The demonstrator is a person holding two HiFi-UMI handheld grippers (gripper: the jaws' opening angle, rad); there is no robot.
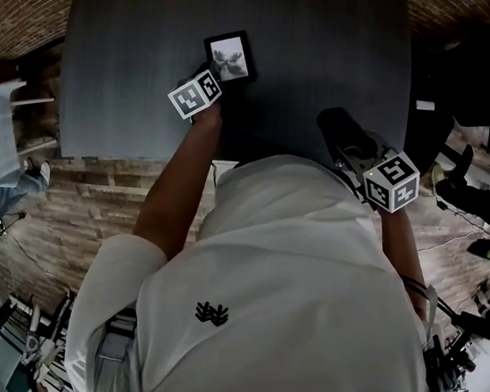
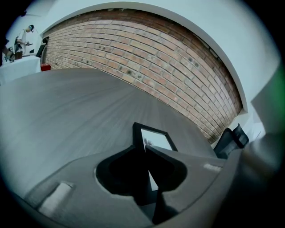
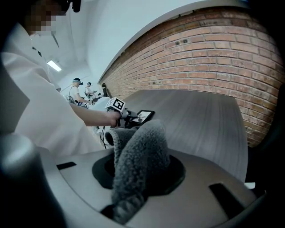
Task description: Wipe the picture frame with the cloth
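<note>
A small black picture frame (image 1: 231,58) with a pale photo is tilted up off the dark grey table (image 1: 119,67). My left gripper (image 1: 209,74) is shut on the frame's near left edge. In the left gripper view the picture frame (image 2: 156,138) stands edge-on between the jaws of the left gripper (image 2: 145,150). My right gripper (image 1: 357,146) hovers over the table's near right edge, shut on a grey fluffy cloth (image 1: 338,124). In the right gripper view the cloth (image 3: 139,153) bulges out of the jaws, apart from the picture frame (image 3: 143,116) farther left.
A brick wall (image 2: 147,58) runs behind the table. A black chair (image 2: 231,140) stands at the table's far right end. Plank floor (image 1: 99,194) lies along the table's near edge. People (image 3: 78,91) stand far off in the room.
</note>
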